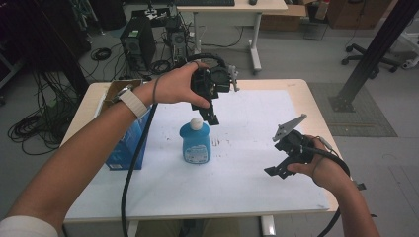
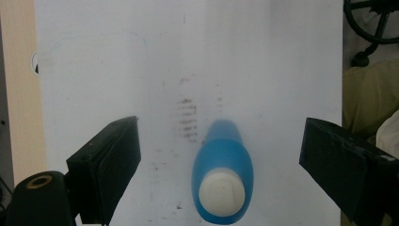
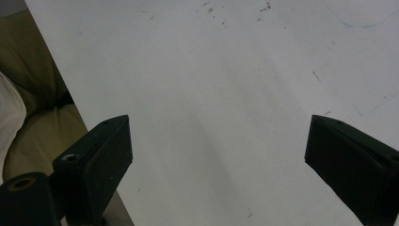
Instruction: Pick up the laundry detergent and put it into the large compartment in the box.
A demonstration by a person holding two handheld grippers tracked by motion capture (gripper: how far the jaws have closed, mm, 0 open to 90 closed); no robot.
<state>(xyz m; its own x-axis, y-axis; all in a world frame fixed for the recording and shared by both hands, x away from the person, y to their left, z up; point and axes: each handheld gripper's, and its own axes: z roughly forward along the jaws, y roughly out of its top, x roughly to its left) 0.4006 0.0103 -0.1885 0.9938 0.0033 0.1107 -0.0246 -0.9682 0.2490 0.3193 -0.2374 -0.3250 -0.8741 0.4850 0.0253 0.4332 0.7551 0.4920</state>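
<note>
Nearest the person, the right gripper (image 1: 274,171) sits low at the near right of the white sheet (image 1: 257,163). In the right gripper view its jaws stand wide apart with nothing but bare sheet between them, so it's idle, basically parked.

Further in, mid-table, the bottle (image 1: 195,141) stands upright on the sheet: blue body, white cap (image 1: 196,123). A blue box (image 1: 126,145) sits just to its left, close but I can't tell if they touch.

The left gripper (image 1: 212,117) hangs right above the bottle, pointing down, tips about at cap level and slightly to the cap's right. The left gripper view looks straight down on the cap (image 2: 221,191), with the bottle (image 2: 222,160) sitting between the two jaws, which are spread wide and well clear of it on both sides. So open, not gripping anything.

My read: this is the approach step of a bottle pick, with the grab not yet made. Next move probably calls for dropping lower so the pads straddle the neck or the body, centring a bit since the bottle sits nearer the bottom edge of that view, then closing. Coming down off-centre could knock it over, since it's tall and narrow.

Beyond the table there's a computer tower (image 1: 138,45) and cables on the floor.
</note>
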